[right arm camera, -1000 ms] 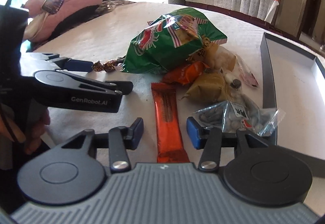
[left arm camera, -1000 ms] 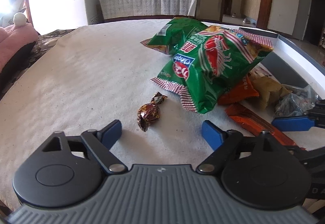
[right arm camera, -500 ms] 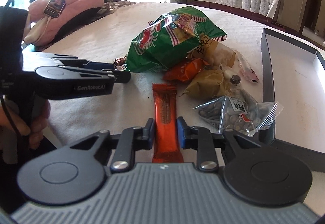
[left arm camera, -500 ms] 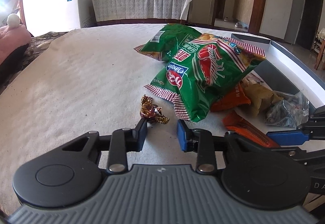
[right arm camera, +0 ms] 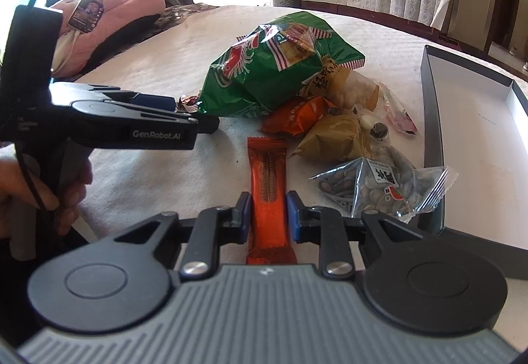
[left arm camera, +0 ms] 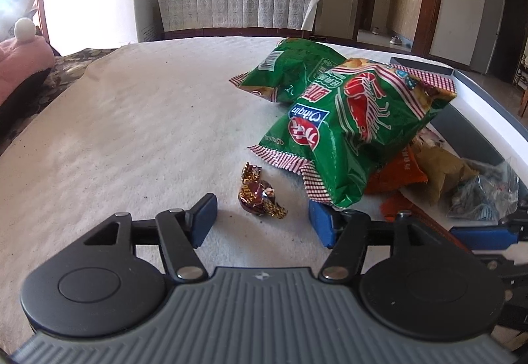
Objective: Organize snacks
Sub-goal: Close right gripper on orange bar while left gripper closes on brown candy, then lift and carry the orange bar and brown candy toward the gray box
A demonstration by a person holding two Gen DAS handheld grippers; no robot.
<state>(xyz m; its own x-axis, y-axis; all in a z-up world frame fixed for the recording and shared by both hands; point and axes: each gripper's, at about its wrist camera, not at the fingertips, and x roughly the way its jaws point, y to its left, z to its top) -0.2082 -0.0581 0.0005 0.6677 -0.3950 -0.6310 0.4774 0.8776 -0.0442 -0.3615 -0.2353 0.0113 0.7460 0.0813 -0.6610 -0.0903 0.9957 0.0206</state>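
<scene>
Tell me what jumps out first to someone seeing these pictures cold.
The big green chip bag dominates, heaped on smaller snack packets at the middle of the white table. Next, the orange snack bar, clamped between the right gripper fingers. A small brown candy lies ahead of the open left gripper.

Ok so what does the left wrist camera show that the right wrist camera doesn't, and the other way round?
Only the left wrist view shows the left gripper head-on, jaws open with the brown wrapped candy ahead of them, lying free on the white cloth.

Only the right wrist view shows the right gripper with jaws shut on the orange snack bar, the whole seed packet, the person's hand and a phone.

Both show the green chip bags, the small orange and tan packets beneath, and the dark-walled box.
</scene>
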